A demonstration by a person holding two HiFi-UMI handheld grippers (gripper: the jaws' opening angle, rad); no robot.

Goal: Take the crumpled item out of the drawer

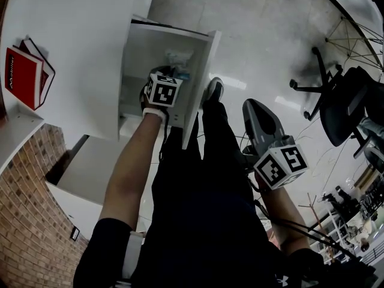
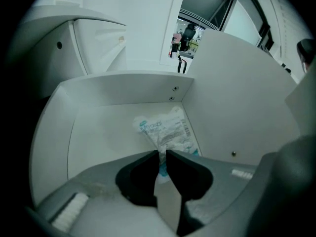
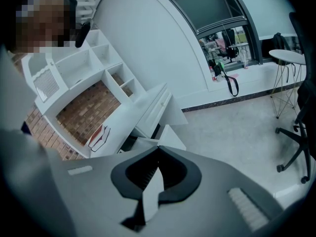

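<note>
Pale floor [image 1: 258, 41] underfoot, white cabinet [image 1: 72, 53] ahead, drawer [image 2: 123, 85] pulled out. Closest in, down by the leg [image 1: 210, 179]: right gripper [image 3: 158, 149], jaws pressed together on nothing, parked well clear of the drawer. Further out, inside the drawer: left gripper [image 2: 162, 155], jaws nipped tight on the near tail of the crumpled packet [image 2: 165, 127]. Looks like thin plastic wrap, white with teal print: light, soft, crackly, probably slick, so apt to slide out of a shallow pinch. Best taken right there by the bunched tail, with more layers and more bite than any flat edge. Beyond the jaw tips, fans out along the drawer bottom toward the back right corner, just beside the right wall, short of the back panel [image 2: 148, 90]. Can't tell whether lifted yet or resting on the bottom. Calls for a steady lift up and back over the front rim, no snatching. Farthest off: two screws [image 2: 175, 88] in the back panel.
</note>
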